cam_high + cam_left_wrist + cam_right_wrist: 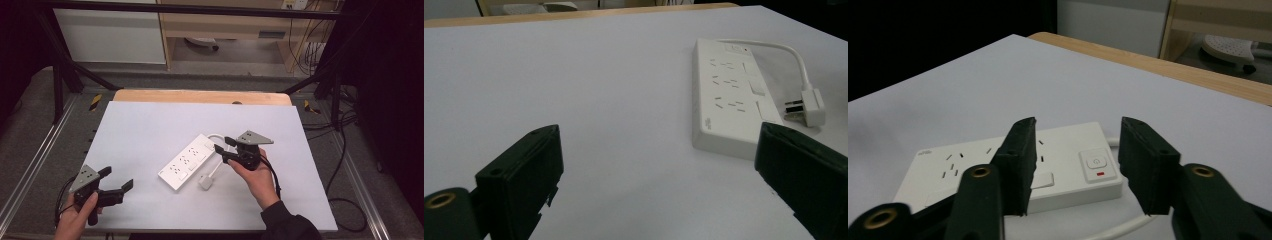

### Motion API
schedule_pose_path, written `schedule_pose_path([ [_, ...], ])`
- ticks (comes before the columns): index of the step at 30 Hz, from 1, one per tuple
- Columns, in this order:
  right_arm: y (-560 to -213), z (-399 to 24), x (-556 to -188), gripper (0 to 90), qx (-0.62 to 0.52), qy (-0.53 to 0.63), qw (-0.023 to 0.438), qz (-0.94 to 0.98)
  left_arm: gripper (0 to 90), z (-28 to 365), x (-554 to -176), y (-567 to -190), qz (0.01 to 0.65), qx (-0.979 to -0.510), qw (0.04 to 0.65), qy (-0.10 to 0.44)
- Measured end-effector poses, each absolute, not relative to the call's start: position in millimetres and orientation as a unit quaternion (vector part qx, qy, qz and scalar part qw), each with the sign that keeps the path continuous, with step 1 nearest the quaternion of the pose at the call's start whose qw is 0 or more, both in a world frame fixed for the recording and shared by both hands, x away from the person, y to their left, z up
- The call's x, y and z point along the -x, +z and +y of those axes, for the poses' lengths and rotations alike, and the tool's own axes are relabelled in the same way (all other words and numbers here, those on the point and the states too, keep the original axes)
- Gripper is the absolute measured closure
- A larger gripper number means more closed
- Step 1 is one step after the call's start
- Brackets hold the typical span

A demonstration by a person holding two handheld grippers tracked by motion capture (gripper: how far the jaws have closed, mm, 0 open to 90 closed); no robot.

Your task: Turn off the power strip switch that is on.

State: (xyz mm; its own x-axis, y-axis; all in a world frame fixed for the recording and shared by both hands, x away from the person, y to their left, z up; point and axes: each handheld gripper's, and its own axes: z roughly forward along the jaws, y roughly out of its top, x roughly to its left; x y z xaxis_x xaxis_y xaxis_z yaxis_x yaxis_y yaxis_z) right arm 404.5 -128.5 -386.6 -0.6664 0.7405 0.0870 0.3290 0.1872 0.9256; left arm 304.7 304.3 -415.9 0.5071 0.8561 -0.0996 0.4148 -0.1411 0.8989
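A white power strip [189, 161] lies slantwise near the middle of the white table top [145, 125]. Its short cable loops round to a white plug [205, 182] lying beside it. My right gripper [222, 144] hovers just off the strip's far, switch end, pointing at it. In the right gripper view the jaws [1079, 125] stand partly apart, framing the strip [1063, 160] and its rocker switch [1096, 162], and they touch nothing. My left gripper [117, 178] waits near the front left corner, jaws wide open [659, 145], with the strip [729, 95] and plug [811, 107] farther off.
A wooden table edge [200, 96] shows beyond the white sheet. Black frame bars [65, 75] and loose cables [345, 165] surround the table. A pale wooden shelf unit [225, 30] stands behind.
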Motion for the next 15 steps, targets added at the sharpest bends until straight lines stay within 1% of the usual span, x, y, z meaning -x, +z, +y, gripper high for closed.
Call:
schedule_pose_path([
  [1,-387,-127,-404,57.1,-0.356,0.528,0.197,0.745,5.2,304,-305,-416,0.441,-0.72,0.485,0.228],
  [2,-389,-123,-405,62.7,-0.355,0.528,0.2,0.745,5.2,304,-305,-416,0.441,-0.72,0.485,0.228],
  [3,-389,-123,-405,62.7,-0.355,0.528,0.2,0.745,5.2,304,-305,-416,0.441,-0.72,0.485,0.228],
  [7,-391,-117,-405,73.3,-0.349,0.531,0.2,0.746,5.2,304,-305,-416,0.44,-0.721,0.485,0.228],
  [8,-392,-114,-405,77.2,-0.345,0.532,0.201,0.747,5.2,304,-305,-416,0.44,-0.721,0.485,0.227],
  [15,-396,-106,-404,85.4,-0.334,0.532,0.198,0.753,5.2,304,-305,-416,0.438,-0.722,0.485,0.227],
])
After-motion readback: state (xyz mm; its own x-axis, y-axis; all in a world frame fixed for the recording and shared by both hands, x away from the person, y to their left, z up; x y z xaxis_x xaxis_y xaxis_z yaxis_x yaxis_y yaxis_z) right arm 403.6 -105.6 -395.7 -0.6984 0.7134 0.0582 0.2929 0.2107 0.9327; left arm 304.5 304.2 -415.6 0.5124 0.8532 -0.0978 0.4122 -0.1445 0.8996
